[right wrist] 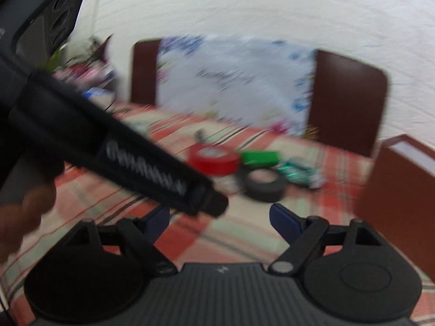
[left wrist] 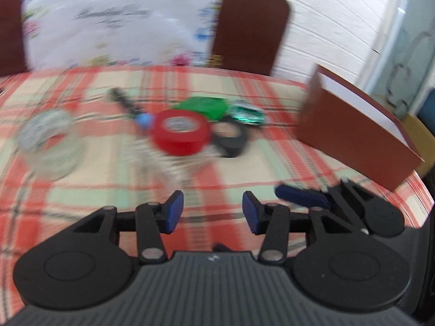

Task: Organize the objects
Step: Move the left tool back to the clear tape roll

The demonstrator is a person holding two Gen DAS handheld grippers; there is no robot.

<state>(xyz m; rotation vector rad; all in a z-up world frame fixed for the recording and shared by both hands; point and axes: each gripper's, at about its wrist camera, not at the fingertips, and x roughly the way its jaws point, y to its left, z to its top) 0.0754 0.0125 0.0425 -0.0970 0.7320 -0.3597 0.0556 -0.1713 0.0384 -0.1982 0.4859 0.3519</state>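
Both views are motion-blurred. A red tape roll (left wrist: 179, 131) lies mid-table with a black tape roll (left wrist: 231, 135), a green packet (left wrist: 202, 106), a shiny green wrapper (left wrist: 248, 114) and a dark pen with a blue cap (left wrist: 130, 108) around it. A clear tape roll (left wrist: 47, 141) lies to the left. My left gripper (left wrist: 213, 212) is open and empty, short of the red roll. My right gripper (right wrist: 220, 221) is open and empty; its fingers show at the left view's right edge (left wrist: 301, 197). The red roll (right wrist: 213, 160) and black roll (right wrist: 265, 183) lie ahead of it.
A brown open box (left wrist: 350, 135) stands at the table's right edge, also in the right wrist view (right wrist: 399, 198). Two brown chair backs (left wrist: 250, 24) and a flowered white cloth (left wrist: 114, 19) stand behind the plaid table (left wrist: 81, 190). The left gripper's black body (right wrist: 108, 146) crosses the right view.
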